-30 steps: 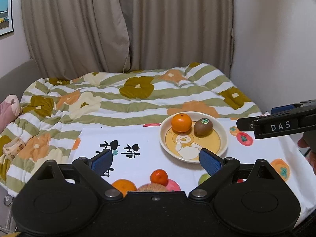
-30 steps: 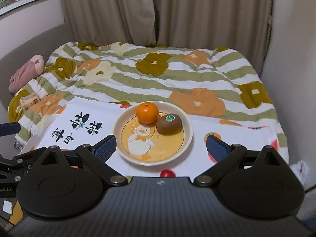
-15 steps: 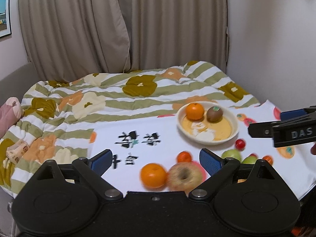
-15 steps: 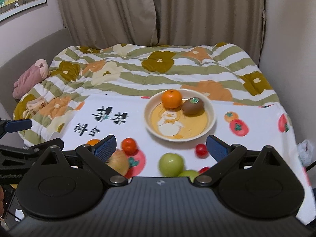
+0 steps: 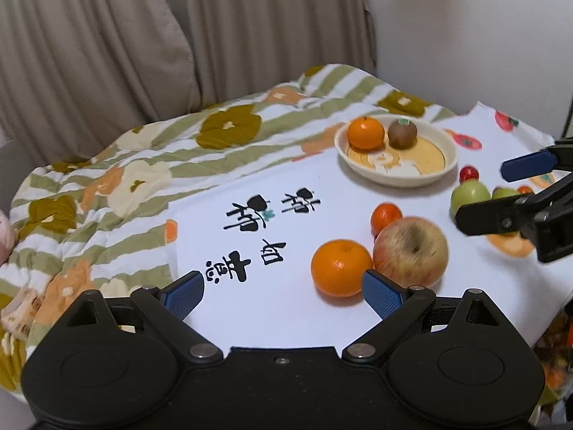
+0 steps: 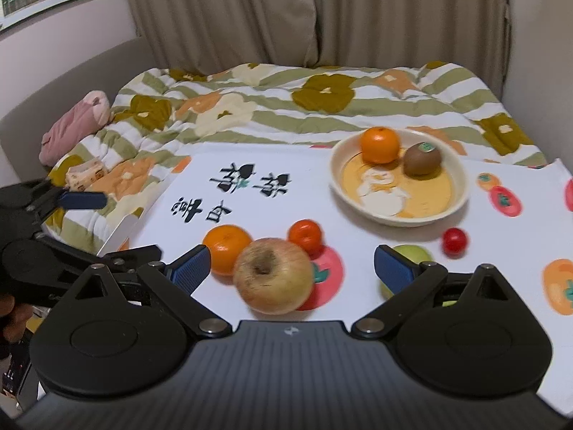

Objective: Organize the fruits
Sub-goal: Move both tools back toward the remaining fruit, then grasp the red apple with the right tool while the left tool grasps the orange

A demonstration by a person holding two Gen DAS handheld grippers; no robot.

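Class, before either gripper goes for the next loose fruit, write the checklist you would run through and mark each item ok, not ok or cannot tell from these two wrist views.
1. Left gripper open and empty: ok.
2. Right gripper open and empty: ok.
3. Bowl has room: ok; only an orange and a kiwi sit at its back.
4. Apple free to grasp: not ok; a second orange touches it and a small tomato sits close behind.
5. Green apple fully visible: not ok; the right finger covers part.
6. Grippers apart from each other: ok.
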